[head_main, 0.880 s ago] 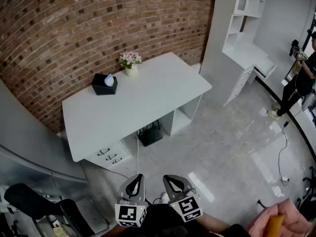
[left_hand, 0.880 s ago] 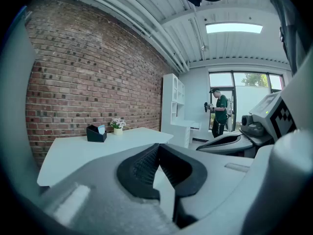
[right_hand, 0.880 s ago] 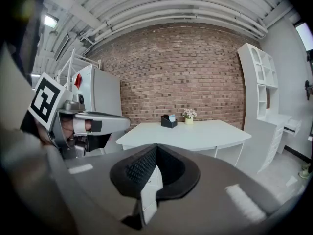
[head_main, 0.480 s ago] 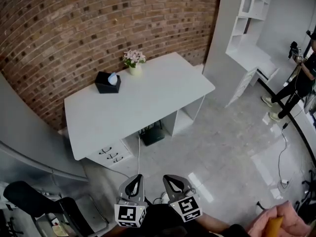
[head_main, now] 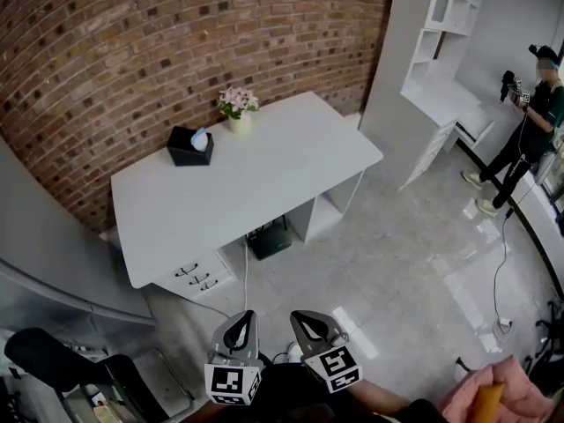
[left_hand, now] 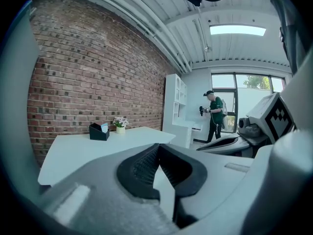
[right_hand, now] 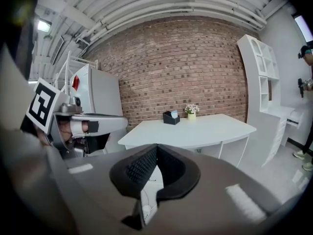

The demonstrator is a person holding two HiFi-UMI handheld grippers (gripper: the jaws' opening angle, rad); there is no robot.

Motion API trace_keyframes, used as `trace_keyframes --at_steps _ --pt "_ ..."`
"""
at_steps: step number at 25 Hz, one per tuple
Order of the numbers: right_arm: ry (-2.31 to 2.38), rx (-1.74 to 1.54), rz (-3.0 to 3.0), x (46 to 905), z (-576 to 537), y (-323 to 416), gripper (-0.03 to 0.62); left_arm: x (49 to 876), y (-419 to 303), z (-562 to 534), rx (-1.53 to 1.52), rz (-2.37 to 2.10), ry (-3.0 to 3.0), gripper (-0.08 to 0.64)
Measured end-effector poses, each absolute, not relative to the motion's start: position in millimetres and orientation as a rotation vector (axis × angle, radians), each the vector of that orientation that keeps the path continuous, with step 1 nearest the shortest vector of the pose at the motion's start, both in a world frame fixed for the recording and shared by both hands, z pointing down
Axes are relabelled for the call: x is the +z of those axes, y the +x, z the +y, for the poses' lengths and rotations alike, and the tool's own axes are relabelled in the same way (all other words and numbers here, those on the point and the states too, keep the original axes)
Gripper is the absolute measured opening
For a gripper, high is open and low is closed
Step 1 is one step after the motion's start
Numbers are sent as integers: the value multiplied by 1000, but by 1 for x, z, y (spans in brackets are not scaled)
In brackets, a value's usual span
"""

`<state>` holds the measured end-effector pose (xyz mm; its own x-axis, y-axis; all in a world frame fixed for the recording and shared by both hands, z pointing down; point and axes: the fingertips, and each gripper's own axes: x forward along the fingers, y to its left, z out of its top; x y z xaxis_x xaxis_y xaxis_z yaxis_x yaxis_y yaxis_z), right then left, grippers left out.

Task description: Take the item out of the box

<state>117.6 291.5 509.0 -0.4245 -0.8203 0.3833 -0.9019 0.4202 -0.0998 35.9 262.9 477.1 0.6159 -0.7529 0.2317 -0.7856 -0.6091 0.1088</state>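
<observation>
The left gripper point(head_main: 236, 331) and right gripper point(head_main: 313, 329), near, are both clenched on nothing. The tissue point(head_main: 200, 138) sits in the black box point(head_main: 189, 147), far left on the white desk point(head_main: 264, 183). Only the left gripper view shows a window point(left_hand: 244, 102).

Light: bright, even, indoor; a ceiling panel point(left_hand: 237, 30) glows in the left gripper view, and the window point(left_hand: 244, 89) below it is washed out.
Glare: pale sheen streaks the floor point(head_main: 423, 263) in the head view.
Shadows: soft, under the counter point(head_main: 264, 183).
Distortion: strong fisheye; the brick wall point(head_main: 132, 51) bows, and the gripper views darken at the corners.
Focus: left claw point(left_hand: 157, 147) and right claw point(right_hand: 156, 147) are soft up close; the far room is sharp.
</observation>
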Motion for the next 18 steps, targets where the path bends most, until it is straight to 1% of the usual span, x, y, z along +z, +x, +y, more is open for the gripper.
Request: trace_keyframes --at_steps 8,18 --pt "1565 388 -2391 500 259 102 2 478 17 236 228 -1245 2649 5" --pt "1620 374 -2372 488 194 60 2 471 -22 171 222 -1207 2670 5"
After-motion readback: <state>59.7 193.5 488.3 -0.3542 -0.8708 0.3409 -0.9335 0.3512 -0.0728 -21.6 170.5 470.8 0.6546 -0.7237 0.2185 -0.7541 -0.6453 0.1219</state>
